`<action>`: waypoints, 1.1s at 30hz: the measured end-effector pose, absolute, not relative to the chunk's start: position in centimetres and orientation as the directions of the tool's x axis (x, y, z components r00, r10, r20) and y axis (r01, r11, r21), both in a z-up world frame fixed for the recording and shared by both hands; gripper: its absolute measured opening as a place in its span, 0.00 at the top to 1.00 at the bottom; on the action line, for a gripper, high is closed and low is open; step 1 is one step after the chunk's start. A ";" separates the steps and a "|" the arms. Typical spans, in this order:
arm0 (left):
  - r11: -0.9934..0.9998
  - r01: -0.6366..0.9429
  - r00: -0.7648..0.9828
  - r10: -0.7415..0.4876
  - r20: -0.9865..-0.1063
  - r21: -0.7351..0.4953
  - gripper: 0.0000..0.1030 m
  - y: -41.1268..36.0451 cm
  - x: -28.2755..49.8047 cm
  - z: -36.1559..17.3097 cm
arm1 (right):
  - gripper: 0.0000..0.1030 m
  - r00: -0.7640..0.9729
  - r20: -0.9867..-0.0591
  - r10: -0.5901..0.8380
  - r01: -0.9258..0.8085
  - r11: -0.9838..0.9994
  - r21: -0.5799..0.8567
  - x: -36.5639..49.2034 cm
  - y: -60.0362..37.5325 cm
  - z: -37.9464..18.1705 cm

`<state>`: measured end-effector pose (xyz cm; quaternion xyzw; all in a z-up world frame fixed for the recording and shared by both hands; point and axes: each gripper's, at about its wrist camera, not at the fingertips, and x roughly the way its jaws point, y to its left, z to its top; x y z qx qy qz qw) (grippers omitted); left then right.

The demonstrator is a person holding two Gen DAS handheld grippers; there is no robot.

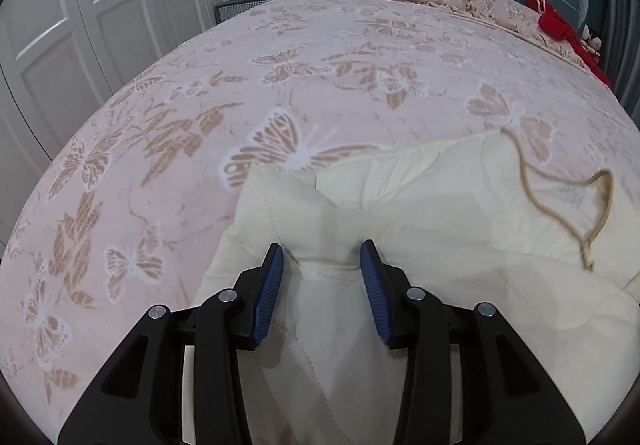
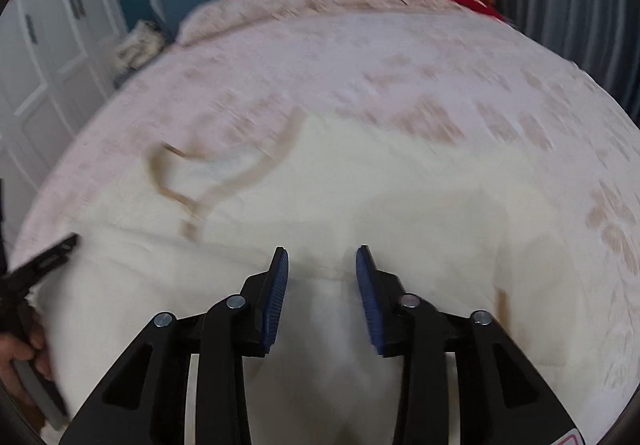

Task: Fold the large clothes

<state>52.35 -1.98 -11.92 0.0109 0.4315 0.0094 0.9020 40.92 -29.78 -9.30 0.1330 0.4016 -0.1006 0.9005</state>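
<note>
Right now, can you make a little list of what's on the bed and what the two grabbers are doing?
garment: cream padded garment lying on the bed
cord: tan drawstring looped on top of it
bed cover: pink butterfly bedspread
left gripper: jaws apart, cream fabric bunched between them
right gripper: jaws apart, fabric between; view blurred
far corner: red clothing near the headboard

1. The right wrist view is smeared: the bedspread [image 2: 400, 57] pattern and the tan drawstring [image 2: 224, 181] lose their outlines.
2. The cream garment [image 1: 420, 205] runs past the lower and right edges.
3. A hand [image 2: 20, 353] at the left edge is mostly cut off.
4. Small items beside the red cloth [image 1: 560, 25], at the bed's far right corner, are too tiny to name.
</note>
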 end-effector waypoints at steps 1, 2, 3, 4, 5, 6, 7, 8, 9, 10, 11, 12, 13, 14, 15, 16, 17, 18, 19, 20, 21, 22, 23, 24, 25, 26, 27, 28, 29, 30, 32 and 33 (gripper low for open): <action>1.000 -0.001 0.637 -0.005 -0.771 -0.007 0.64 -1.9 52.4 -10.9 | 0.66 0.675 -0.737 -0.043 0.257 0.950 0.179 41.6 -29.0 -8.3; 1.000 0.007 0.648 -0.024 -0.762 -0.026 0.64 -1.9 52.5 -10.1 | 0.66 0.682 -0.731 -0.025 0.236 0.953 0.188 42.2 -28.3 -7.8; 0.999 0.016 0.658 -0.037 -0.752 -0.035 0.64 -2.2 52.7 -9.1 | 0.66 0.687 -0.727 0.008 0.205 0.957 0.204 43.5 -27.3 -7.4; 0.999 0.028 0.667 -0.049 -0.744 -0.041 0.64 -2.7 53.1 -8.3 | 0.66 0.685 -0.728 0.032 0.184 0.959 0.216 44.6 -26.4 -7.4; 0.998 0.049 0.669 -0.069 -0.740 -0.049 0.64 -3.5 53.7 -7.5 | 0.66 0.678 -0.733 0.045 0.172 0.961 0.218 45.6 -25.7 -7.6; 0.996 0.067 0.657 -0.082 -0.749 -0.050 0.64 -4.4 54.5 -7.3 | 0.68 0.667 -0.743 0.048 0.161 0.965 0.207 46.6 -24.8 -8.1; 0.996 0.082 0.640 -0.084 -0.764 -0.041 0.64 -5.4 55.4 -7.6 | 0.68 0.653 -0.756 0.043 0.148 0.972 0.182 47.6 -23.8 -8.7; 0.996 0.091 0.628 -0.074 -0.774 -0.021 0.64 -6.2 56.1 -8.0 | 0.68 0.640 -0.767 0.038 0.131 0.979 0.158 48.4 -22.9 -9.3; 0.995 0.093 0.619 -0.040 -0.784 0.022 0.64 -7.1 56.8 -8.8 | 0.69 0.632 -0.774 0.037 0.116 0.983 0.142 48.8 -22.3 -9.9; 0.995 0.090 0.614 -0.014 -0.789 0.052 0.64 -7.5 57.3 -9.4 | 0.69 0.615 -0.788 0.032 0.102 0.988 0.120 49.4 -21.6 -10.8; 0.993 0.084 0.602 0.012 -0.798 0.079 0.64 -7.9 58.0 -10.6 | 0.69 0.604 -0.796 0.024 0.096 0.990 0.103 49.7 -21.1 -11.4; 0.994 0.073 0.591 0.024 -0.806 0.083 0.64 -7.8 58.4 -11.4 | 0.69 0.598 -0.801 0.016 0.097 0.991 0.093 49.9 -21.0 -11.9; 0.995 0.065 0.584 0.028 -0.812 0.081 0.64 -7.7 58.5 -12.0 | 0.68 0.589 -0.808 0.006 0.104 0.991 0.084 50.1 -21.1 -12.7; 0.996 0.053 0.576 0.028 -0.817 0.072 0.64 -7.4 58.7 -12.9 | 0.68 0.587 -0.810 0.010 0.110 0.990 0.092 50.1 -21.4 -13.2; 0.997 0.043 0.580 0.026 -0.814 0.062 0.64 -7.1 58.6 -13.5 | 0.70 0.590 -0.807 0.022 0.119 0.986 0.114 50.0 -21.9 -13.7; 0.998 0.040 0.591 0.023 -0.806 0.057 0.64 -7.0 58.4 -13.8 | 0.72 0.596 -0.803 0.023 0.128 0.984 0.124 49.7 -22.1 -13.8; 0.997 0.038 0.599 0.027 -0.800 0.062 0.64 -7.0 58.4 -14.0 | 0.72 0.600 -0.799 0.024 0.130 0.983 0.127 49.7 -22.2 -14.0; 0.997 0.037 0.609 0.035 -0.792 0.072 0.64 -7.1 58.3 -14.2 | 0.72 0.607 -0.795 0.017 0.132 0.984 0.123 49.6 -22.2 -14.2; 0.996 0.035 0.613 0.041 -0.789 0.079 0.63 -7.2 58.2 -14.3 | 0.72 0.613 -0.790 0.005 0.133 0.985 0.110 49.4 -22.1 -14.3; 0.996 0.030 0.620 0.049 -0.783 0.086 0.63 -7.4 58.2 -14.5 | 0.72 0.616 -0.788 -0.002 0.134 0.986 0.101 49.4 -22.0 -14.4; 0.996 0.027 0.626 0.051 -0.778 0.086 0.63 -7.4 58.1 -14.6 | 0.72 0.620 -0.785 -0.008 0.137 0.986 0.098 49.3 -21.9 -14.5; 0.996 0.023 0.630 0.050 -0.775 0.083 0.63 -7.3 58.0 -14.7 | 0.72 0.622 -0.783 -0.006 0.141 0.984 0.104 49.4 -22.0 -14.5; 0.997 0.017 0.632 0.048 -0.774 0.077 0.62 -7.2 58.0 -14.8 | 0.73 0.629 -0.777 -0.002 0.147 0.982 0.117 49.3 -22.3 -14.4; 0.997 0.014 0.630 0.048 -0.775 0.074 0.61 -7.0 58.2 -14.8 | 0.77 0.645 -0.764 0.000 0.165 0.976 0.139 48.9 -22.9 -14.0; 0.997 0.013 0.627 0.048 -0.777 0.072 0.61 -7.0 58.3 -14.7 | 0.79 0.662 -0.750 -0.008 0.203 0.964 0.169 48.3 -24.0 -13.3; 0.997 0.013 0.623 0.048 -0.780 0.072 0.61 -7.0 58.4 -14.6 | 0.79 0.679 -0.734 -0.019 0.238 0.951 0.195 47.8 -25.1 -12.4; 0.997 0.012 0.622 0.048 -0.782 0.071 0.61 -6.9 58.4 -14.2 | 0.79 0.699 -0.714 -0.050 0.280 0.937 0.209 47.0 -26.5 -11.2; 0.997 0.001 0.631 0.058 -0.774 0.077 0.62 -6.7 58.1 -13.3 | 0.78 0.719 -0.689 -0.088 0.311 0.928 0.206 46.2 -28.1 -9.8; 0.997 0.000 0.651 0.058 -0.757 0.076 0.64 -6.5 57.5 -12.5 | 0.78 0.725 -0.679 -0.113 0.325 0.926 0.193 45.9 -29.4 -8.8; 0.998 0.015 0.672 0.038 -0.740 0.064 0.64 -6.6 56.9 -11.5 | 0.78 0.717 -0.685 -0.130 0.335 0.926 0.175 45.9 -30.5 -8.2; 0.995 0.099 0.687 -0.053 -0.725 0.022 0.63 -8.1 55.6 -9.6 | 0.78 0.685 -0.714 -0.147 0.349 0.926 0.145 46.4 -32.7 -8.1; 0.991 0.137 0.681 -0.092 -0.726 0.004 0.63 -9.4 55.1 -8.9 | 0.78 0.667 -0.729 -0.153 0.359 0.923 0.135 46.6 -33.7 -8.5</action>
